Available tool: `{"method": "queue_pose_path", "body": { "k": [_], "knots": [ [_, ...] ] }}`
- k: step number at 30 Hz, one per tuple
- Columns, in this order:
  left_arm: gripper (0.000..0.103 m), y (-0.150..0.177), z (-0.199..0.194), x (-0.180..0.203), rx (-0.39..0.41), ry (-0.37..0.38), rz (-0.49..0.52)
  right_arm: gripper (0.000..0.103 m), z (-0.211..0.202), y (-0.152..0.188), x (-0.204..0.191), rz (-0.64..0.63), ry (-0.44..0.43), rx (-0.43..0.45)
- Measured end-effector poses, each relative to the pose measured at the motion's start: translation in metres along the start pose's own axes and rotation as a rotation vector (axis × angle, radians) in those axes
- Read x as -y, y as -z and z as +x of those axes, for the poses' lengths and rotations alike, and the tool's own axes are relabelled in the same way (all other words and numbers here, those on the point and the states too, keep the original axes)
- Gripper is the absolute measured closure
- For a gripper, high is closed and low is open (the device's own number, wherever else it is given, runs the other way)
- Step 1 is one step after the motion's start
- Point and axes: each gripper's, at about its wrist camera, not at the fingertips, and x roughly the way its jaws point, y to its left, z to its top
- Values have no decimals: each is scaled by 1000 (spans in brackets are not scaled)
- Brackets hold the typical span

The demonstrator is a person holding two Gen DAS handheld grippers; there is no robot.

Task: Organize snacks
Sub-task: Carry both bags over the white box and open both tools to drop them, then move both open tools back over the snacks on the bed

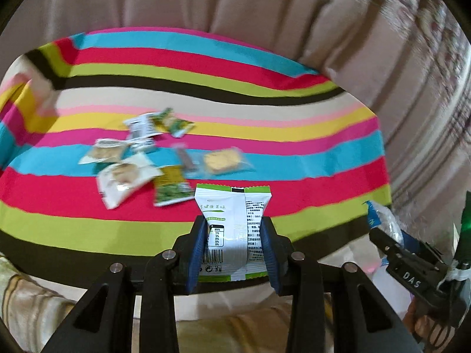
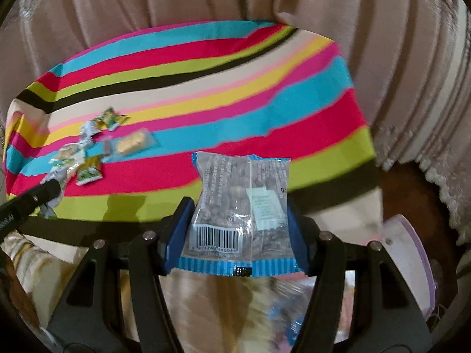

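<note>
My left gripper (image 1: 232, 223) is shut on a white and green snack packet (image 1: 232, 226), held above the near edge of the striped table (image 1: 265, 70). My right gripper (image 2: 240, 206) is shut on a clear, blue-edged packet of nuts (image 2: 241, 206), held above the table's near edge. The right gripper with its packet also shows at the right of the left wrist view (image 1: 382, 229). The left gripper's finger shows at the left of the right wrist view (image 2: 35, 197). Several small snack packets (image 1: 129, 173) lie in a loose pile on the table, with a yellow cake packet (image 1: 222, 161) beside them.
Beige curtains (image 1: 235, 0) hang behind the table. A patterned cloth (image 2: 212, 303) lies below the grippers. A pale pink round object (image 2: 409, 259) sits at the lower right of the right wrist view. The snack pile also shows there (image 2: 88, 153).
</note>
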Motion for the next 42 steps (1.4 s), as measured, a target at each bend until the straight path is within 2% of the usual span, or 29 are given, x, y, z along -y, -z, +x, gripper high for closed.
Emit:
{"method": "queue_pose_path", "body": {
  "k": [8,17,27,32,42],
  "knots": [
    [65,15,6,68,-38,65,129,38,-4,33,64,80,78,-37],
    [65,41,8,143,-86,143,278,38,-8,58,112,151,138,-62],
    [63,66,14,192,-174,287,377,37,-12,77,152,229,193,-78],
    [47,68,16,194,-179,261,385,29,-12,76,156,247,211,-76],
    [45,56,13,177,-143,184,347,29,-10,68,139,213,178,-71]
  ]
}}
